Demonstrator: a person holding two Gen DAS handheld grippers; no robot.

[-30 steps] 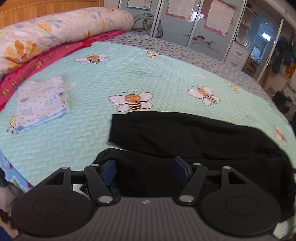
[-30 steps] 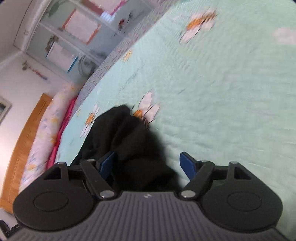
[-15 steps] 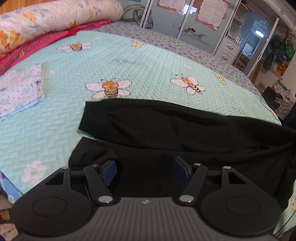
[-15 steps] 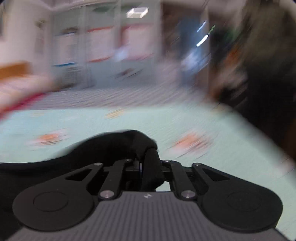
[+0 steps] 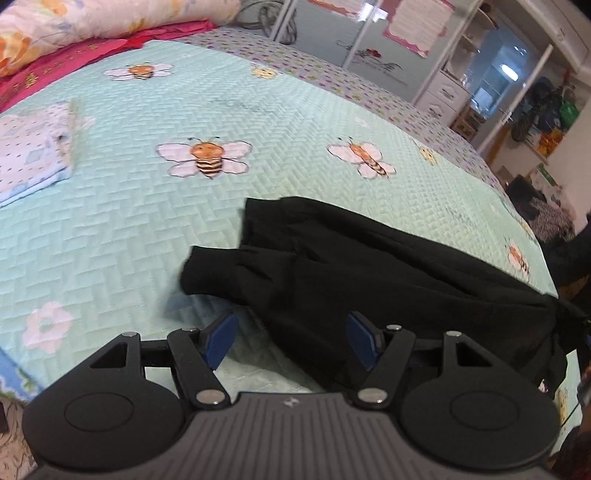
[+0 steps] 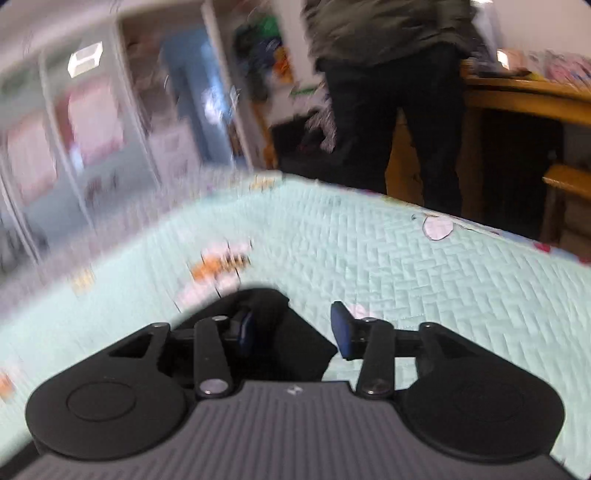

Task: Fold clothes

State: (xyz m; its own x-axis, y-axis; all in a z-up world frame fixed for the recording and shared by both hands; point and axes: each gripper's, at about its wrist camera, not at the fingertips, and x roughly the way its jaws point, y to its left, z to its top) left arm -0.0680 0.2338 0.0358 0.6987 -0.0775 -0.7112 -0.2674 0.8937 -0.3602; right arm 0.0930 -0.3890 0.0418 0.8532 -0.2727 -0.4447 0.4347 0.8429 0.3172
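A black garment (image 5: 369, 269) lies crumpled on the mint bee-print bedspread (image 5: 147, 229), its two legs overlapping and trailing off to the right edge of the bed. My left gripper (image 5: 291, 338) hovers open at the garment's near edge, with black cloth reaching in by the right finger and bare bedspread by the left. In the blurred right wrist view, my right gripper (image 6: 291, 328) is open, and a fold of the black garment (image 6: 280, 332) rests between its fingers, against the left pad.
A folded pale patterned cloth (image 5: 33, 147) lies at the left. A floral pillow (image 5: 92, 18) and pink blanket (image 5: 74, 51) line the far left. A person (image 6: 399, 92) stands by the bed's far edge beside a wooden desk (image 6: 517, 99).
The right gripper, shut on the black cloth half a second ago, now stands open, and its view has swung. The garment's left ends have been pulled rightward and bunched. The left gripper stayed open.
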